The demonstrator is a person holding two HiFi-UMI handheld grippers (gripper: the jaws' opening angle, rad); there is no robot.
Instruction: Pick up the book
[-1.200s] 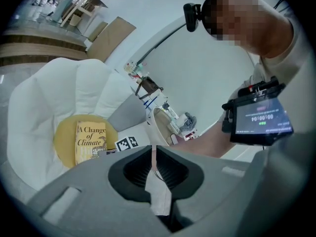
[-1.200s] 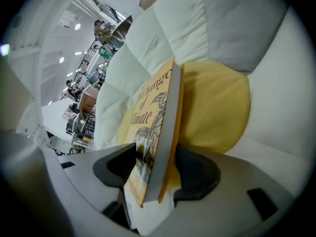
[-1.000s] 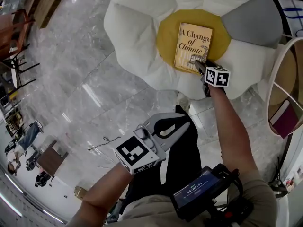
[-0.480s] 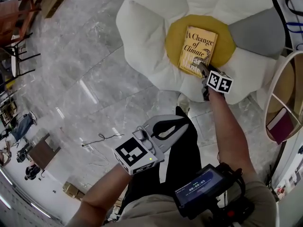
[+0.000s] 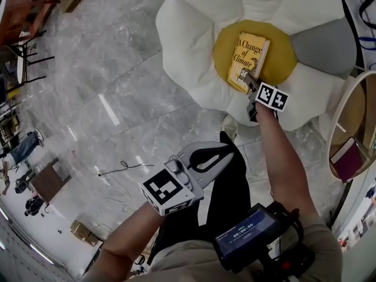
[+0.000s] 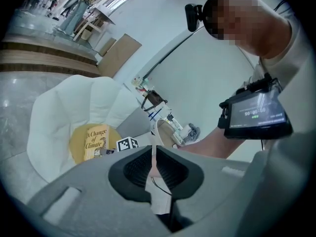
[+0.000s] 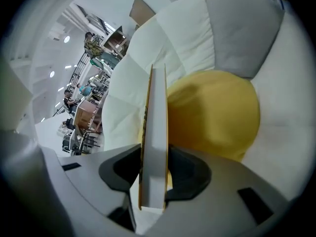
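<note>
The book [image 5: 249, 60], yellow-covered with "A Change of Climate" on its front, is tilted up off the yellow centre [image 5: 282, 57] of a flower-shaped cushion seat. My right gripper [image 5: 250, 83] grips the book's near edge, its jaws closing with the pads on both covers. In the right gripper view the book [image 7: 154, 142] stands edge-on between the pads of the right gripper [image 7: 154, 177]. My left gripper [image 5: 226, 151] hangs near my body, well short of the seat, jaws together and empty. In the left gripper view the book [image 6: 95, 141] is small, beyond the left gripper [image 6: 153, 157].
White petals [image 5: 194, 34] and one grey petal [image 5: 323, 40] ring the yellow centre. A round white shelf [image 5: 338, 119] with a magenta book [image 5: 348, 159] stands at the right. Grey marble floor [image 5: 117, 87] spreads left; chairs [image 5: 23, 22] and people [image 5: 17, 151] are far off.
The right gripper's jaws have closed onto the book's near edge. The book has tipped up from lying flat on the yellow centre. Both hands have risen a little.
</note>
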